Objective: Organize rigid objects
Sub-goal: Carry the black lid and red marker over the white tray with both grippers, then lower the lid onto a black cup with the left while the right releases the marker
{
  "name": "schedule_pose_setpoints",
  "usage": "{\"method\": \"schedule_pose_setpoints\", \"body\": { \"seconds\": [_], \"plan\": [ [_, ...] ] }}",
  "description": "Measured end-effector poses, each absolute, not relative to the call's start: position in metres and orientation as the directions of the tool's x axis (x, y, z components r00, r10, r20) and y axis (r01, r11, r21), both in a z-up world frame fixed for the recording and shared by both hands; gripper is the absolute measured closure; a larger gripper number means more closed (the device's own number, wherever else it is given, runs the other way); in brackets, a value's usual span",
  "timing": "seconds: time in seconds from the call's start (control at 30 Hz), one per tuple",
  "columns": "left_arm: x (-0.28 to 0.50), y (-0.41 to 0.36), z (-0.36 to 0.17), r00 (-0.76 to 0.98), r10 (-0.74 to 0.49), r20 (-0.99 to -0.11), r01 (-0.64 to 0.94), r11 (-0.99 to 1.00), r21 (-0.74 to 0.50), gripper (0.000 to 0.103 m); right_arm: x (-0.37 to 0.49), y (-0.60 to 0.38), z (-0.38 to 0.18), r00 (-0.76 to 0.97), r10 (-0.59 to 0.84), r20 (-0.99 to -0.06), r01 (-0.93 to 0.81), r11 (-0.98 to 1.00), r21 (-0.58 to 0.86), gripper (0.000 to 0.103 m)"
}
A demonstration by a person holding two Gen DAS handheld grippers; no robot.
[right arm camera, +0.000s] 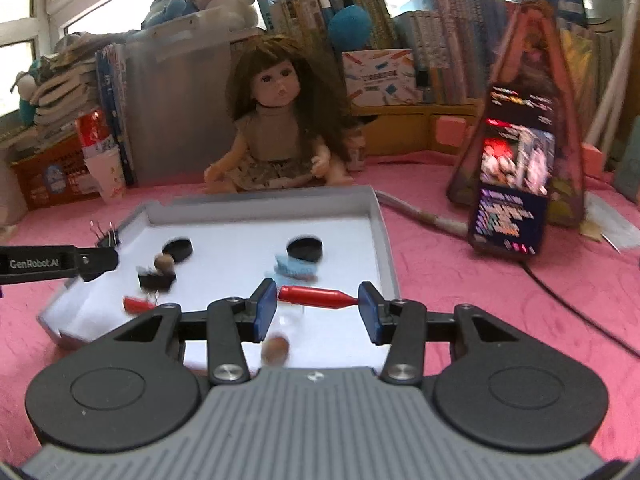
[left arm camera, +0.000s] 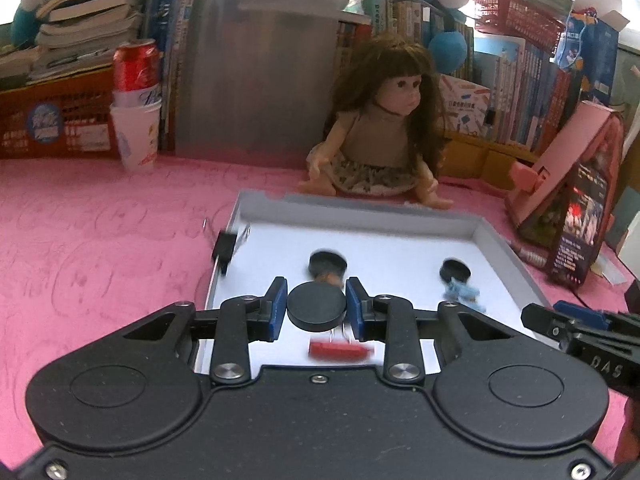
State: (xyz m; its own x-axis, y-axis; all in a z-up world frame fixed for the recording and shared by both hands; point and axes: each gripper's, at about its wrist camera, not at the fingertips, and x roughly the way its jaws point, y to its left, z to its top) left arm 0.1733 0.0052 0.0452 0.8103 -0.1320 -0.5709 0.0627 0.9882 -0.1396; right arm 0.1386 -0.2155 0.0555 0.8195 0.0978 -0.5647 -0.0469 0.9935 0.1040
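Pink cloth (right arm camera: 460,280): right jaws grip red pen (right arm camera: 316,295) crosswise, left jaws black disc (left arm camera: 317,307).

Black round disc (left arm camera: 316,306) clamped flat between blue pads above white tray (left arm camera: 516,264). Red bottle-shaped piece (right arm camera: 318,296) gripped end to end near tray's right edge. Two more black discs (right arm camera: 305,249) lying towards far wall.

trays 1 (right arm camera: 384,236) | blk discs 3 (left arm camera: 317,306) | dolls 1 (left arm camera: 384,128) | red cans 1 (left arm camera: 135,65)
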Motion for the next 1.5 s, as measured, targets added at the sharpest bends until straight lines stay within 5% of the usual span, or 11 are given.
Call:
{"method": "schedule_pose_setpoints", "body": {
  "seconds": [0.37,1.5],
  "plan": [
    [0.266,-0.002,0.059,0.717,-0.187,-0.671,0.040,0.973,-0.228,0.074,0.237,-0.224,0.068,0.713,0.176,-0.679,-0.068,0.981,0.182,0.052],
    [0.318,-0.032,0.011,0.700,-0.047,-0.713,0.027,0.999,-0.039,0.073,0.299,-0.205,0.023,0.641,0.122,-0.758,-0.063,0.992,0.107,0.050]
  ]
}}
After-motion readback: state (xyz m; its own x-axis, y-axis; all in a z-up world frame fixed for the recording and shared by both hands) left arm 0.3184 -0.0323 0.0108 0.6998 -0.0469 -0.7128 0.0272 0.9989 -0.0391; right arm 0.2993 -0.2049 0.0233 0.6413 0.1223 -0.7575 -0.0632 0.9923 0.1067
